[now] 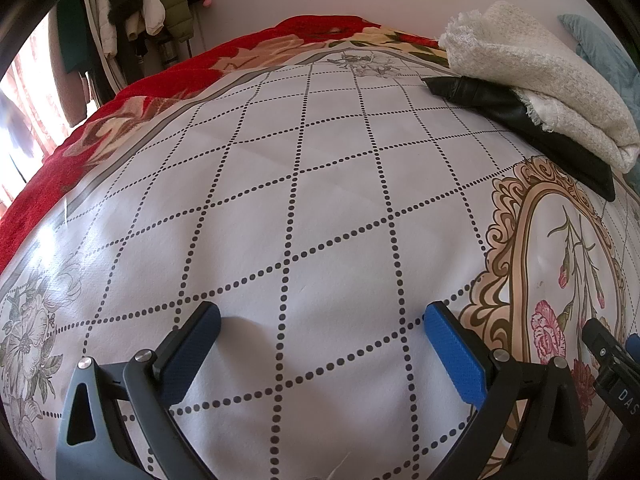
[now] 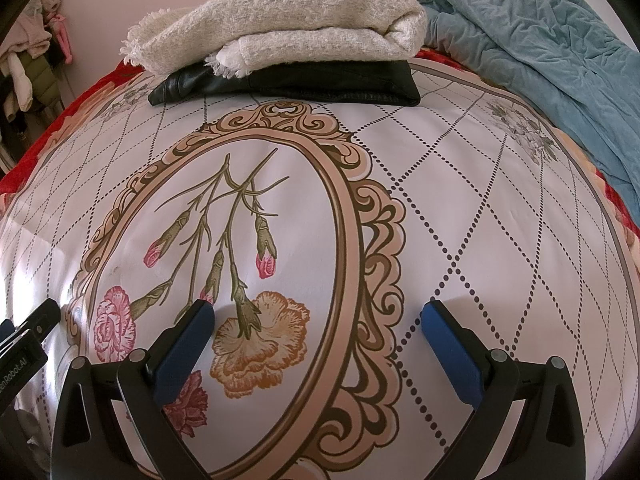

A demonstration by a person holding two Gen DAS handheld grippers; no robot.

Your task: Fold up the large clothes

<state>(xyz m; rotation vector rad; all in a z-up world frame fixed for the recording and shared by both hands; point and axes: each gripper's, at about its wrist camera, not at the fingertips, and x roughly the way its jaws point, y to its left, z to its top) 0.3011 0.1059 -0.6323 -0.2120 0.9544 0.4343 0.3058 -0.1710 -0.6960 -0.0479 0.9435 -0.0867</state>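
A folded cream fuzzy garment (image 2: 280,24) lies on top of a folded black leather garment (image 2: 320,80) at the far side of the bed; both also show in the left wrist view, the cream one (image 1: 532,76) above the black one (image 1: 520,116). A crumpled teal garment (image 2: 540,52) lies unfolded at the far right. My left gripper (image 1: 320,320) is open and empty just above the white dotted-grid bedspread (image 1: 280,160). My right gripper (image 2: 318,316) is open and empty over the printed flower oval (image 2: 240,240).
A red floral blanket (image 1: 120,120) edges the bed on the far left. Coats and jackets (image 1: 140,8) hang on a rack by the wall at the back left. The right gripper's body (image 1: 612,364) shows at the left view's right edge.
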